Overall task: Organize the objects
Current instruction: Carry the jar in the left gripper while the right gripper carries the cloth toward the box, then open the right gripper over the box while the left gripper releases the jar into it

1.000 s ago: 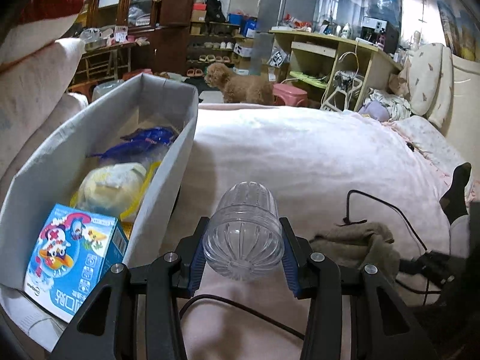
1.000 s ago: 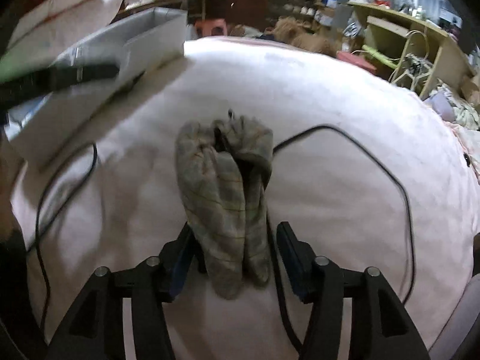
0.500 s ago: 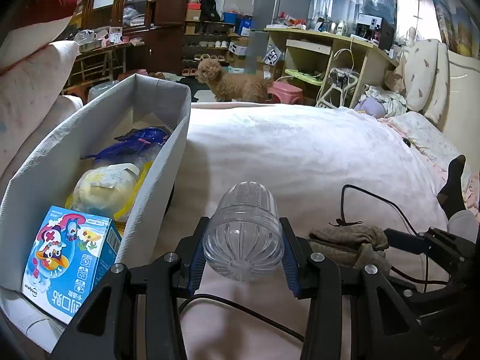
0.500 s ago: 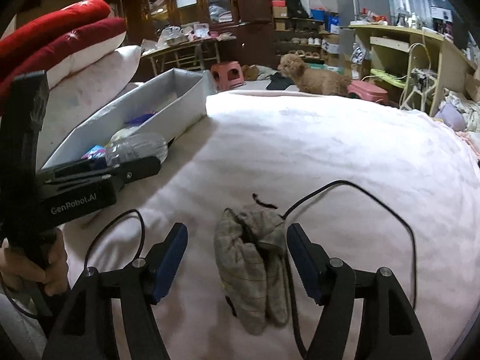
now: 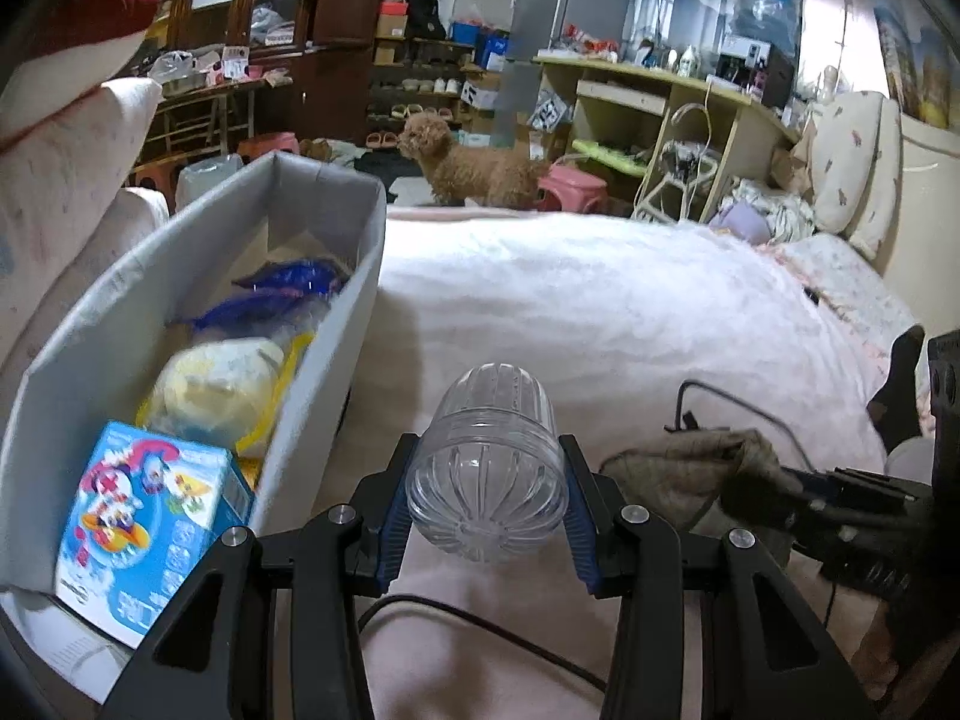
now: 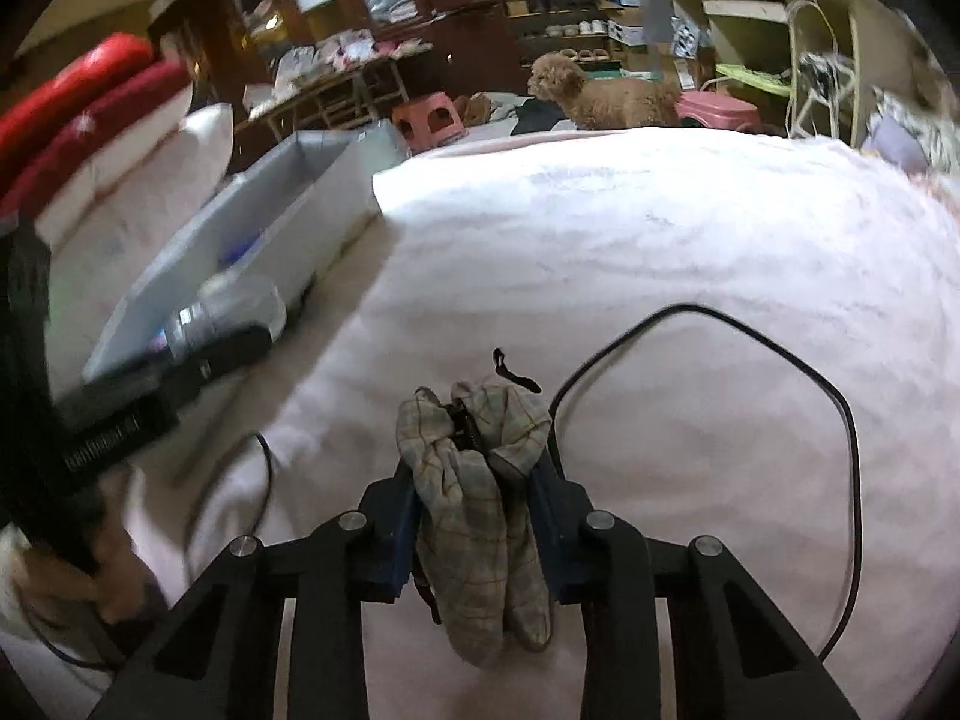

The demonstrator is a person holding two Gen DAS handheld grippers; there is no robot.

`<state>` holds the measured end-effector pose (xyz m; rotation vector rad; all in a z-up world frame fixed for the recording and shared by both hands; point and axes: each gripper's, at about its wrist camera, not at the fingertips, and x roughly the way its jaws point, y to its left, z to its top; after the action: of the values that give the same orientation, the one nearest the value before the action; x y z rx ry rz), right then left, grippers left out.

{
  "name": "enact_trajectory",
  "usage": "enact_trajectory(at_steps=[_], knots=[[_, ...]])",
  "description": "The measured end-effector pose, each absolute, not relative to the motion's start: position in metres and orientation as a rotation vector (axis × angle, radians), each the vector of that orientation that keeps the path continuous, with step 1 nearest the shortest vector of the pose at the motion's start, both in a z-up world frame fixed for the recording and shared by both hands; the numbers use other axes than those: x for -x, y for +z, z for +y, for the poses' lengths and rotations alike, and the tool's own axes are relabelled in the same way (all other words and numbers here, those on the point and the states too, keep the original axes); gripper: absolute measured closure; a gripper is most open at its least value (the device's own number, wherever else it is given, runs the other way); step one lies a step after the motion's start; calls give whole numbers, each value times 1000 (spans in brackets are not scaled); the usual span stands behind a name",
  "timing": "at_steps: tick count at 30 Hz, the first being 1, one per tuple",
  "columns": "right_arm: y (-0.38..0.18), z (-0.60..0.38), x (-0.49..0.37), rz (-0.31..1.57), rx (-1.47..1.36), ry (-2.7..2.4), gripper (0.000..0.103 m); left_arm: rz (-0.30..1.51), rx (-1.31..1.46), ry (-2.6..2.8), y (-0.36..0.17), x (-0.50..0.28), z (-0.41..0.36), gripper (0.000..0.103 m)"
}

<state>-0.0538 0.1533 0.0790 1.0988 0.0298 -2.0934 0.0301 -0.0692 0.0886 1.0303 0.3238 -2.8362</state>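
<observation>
Both grippers grasping over the pink bed, grey bin at 10 o'clock.
The grey bin [image 5: 336, 324] holds a blue carton [image 5: 150, 516] and bagged items. The left gripper [image 5: 486, 504] clamps a clear plastic bottle [image 5: 486, 468] just beside the bin. At 3 o'clock, the right gripper [image 6: 477, 516] pinches the plaid socks [image 6: 480, 516] on the blanket [image 6: 660, 228].

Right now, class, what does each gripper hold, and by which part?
The left gripper clamps the clear plastic bottle across its ribbed body near the base. The right gripper pinches the checked socks around their middle.
</observation>
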Motion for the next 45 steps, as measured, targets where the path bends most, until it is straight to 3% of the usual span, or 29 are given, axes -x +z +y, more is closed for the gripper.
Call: enact_trajectory(at_steps=[5,12,18,28,33,35,39,45], knots=[[121,150,63,-144,-1033,-2060,72,342,-952,-2846,118,-30,-83,59],[168,98,71,-243,-954,-2007,72,397,-851,-2781,145,-33,-128,59],[184,17,79,-232,-908,-2017,72,485,-817,-2709,149,-34,-181,59],[163,-97,90,-8,-920,-2154,72,589,-926,-2646,115,-27,-226,59],[158,-110,81,77,-921,-2130,68,649,-903,-2606,117,-35,-229,56],[161,-107,72,104,-882,-2137,60,614,-887,-2598,122,-39,-226,54],[173,-86,67,-3,-839,-2075,49,510,-859,-2617,133,-42,-210,52],[177,-11,66,-101,-790,-1963,48,403,-828,-2668,144,-47,-177,52]])
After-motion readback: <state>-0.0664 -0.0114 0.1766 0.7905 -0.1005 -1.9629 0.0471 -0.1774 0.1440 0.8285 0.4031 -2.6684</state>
